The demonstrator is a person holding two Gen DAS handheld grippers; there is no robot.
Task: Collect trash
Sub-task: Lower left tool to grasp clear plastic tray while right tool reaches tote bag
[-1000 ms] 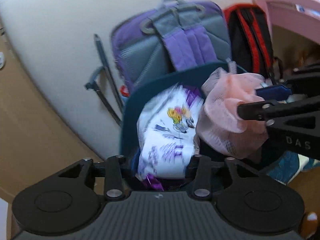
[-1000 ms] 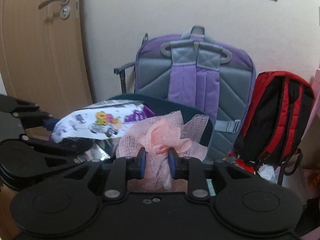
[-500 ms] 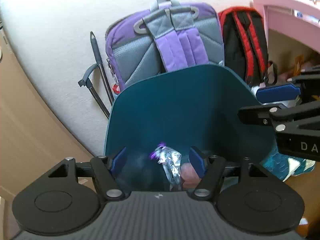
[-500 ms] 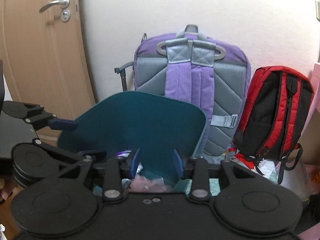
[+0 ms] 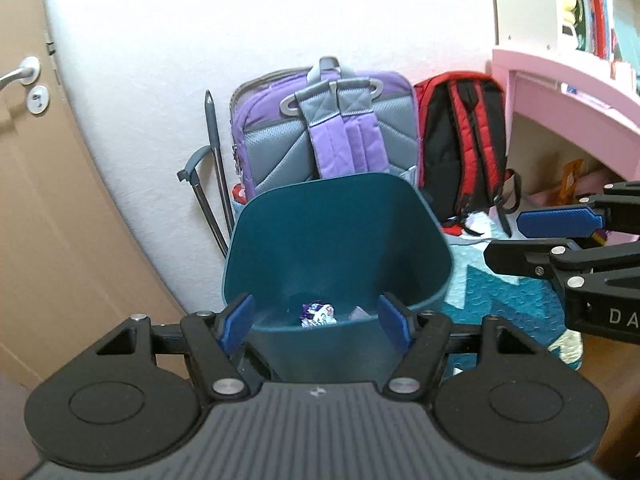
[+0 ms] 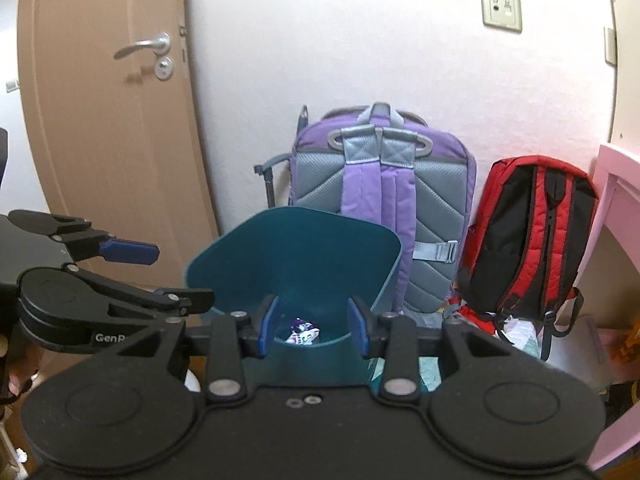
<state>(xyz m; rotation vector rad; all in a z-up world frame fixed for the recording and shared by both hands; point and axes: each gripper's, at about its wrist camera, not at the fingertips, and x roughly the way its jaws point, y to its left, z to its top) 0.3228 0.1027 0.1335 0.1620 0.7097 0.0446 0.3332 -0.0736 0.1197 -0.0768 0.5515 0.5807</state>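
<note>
1. Your left gripper [image 5: 316, 318] sits low in the middle of the left wrist view. Its blue pads are spread wide apart and nothing is between them.
2. Your right gripper [image 6: 313, 326] is low in the middle of the right wrist view. Its pads are spread apart too, with nothing pinched.
3. Each gripper shows in the other's view: the right one sticks in from the right edge, and the left one from the left edge.
4. The teal bin [image 5: 336, 236] stands on the floor, in the middle of both views, just past the gripper tips.
5. A crumpled white and purple wrapper [image 5: 317, 314] lies at the bottom of the bin. A bit of pink trash [image 5: 358, 313] lies just beside it on the right.
6. A purple backpack [image 5: 324, 128] leans on the wall behind the bin. A red backpack [image 5: 464, 140] stands right of it.
7. A brown door [image 6: 108, 120] fills the upper left of the right wrist view.
8. A pink desk [image 5: 568, 92] is at the upper right of the left wrist view.
</note>
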